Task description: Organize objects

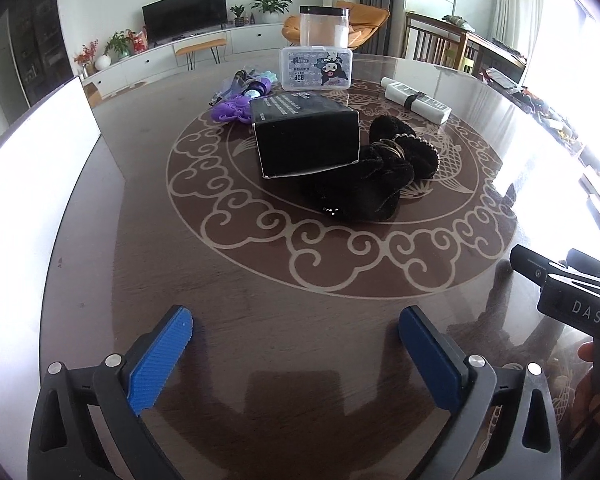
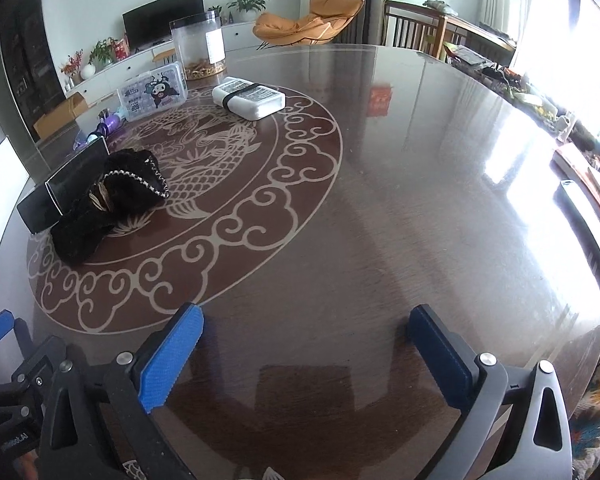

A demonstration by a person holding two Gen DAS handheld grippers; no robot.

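A black box [image 1: 306, 136] [image 2: 64, 188] lies on the round brown table [image 1: 260, 320] [image 2: 400, 200]. Black fuzzy fabric with beaded trim [image 1: 380, 172] [image 2: 112, 204] lies against its right side. Behind it sit purple toys [image 1: 236, 104] [image 2: 108, 124], a clear cartoon-printed case [image 1: 316, 69] [image 2: 153, 90], a clear jar [image 1: 324, 26] [image 2: 198, 46] and a white banded pack [image 1: 416, 98] [image 2: 249, 97]. My left gripper [image 1: 296, 334] is open over bare table, well short of the box. My right gripper [image 2: 306, 336] is open too, with nothing between its blue pads.
A white board [image 1: 40, 184] stands along the table's left edge. The right gripper's body [image 1: 572, 300] shows at the right of the left wrist view. Clutter lines the far right side [image 2: 540, 108]. An orange chair [image 2: 308, 20] and wooden chairs [image 2: 412, 28] stand beyond the table.
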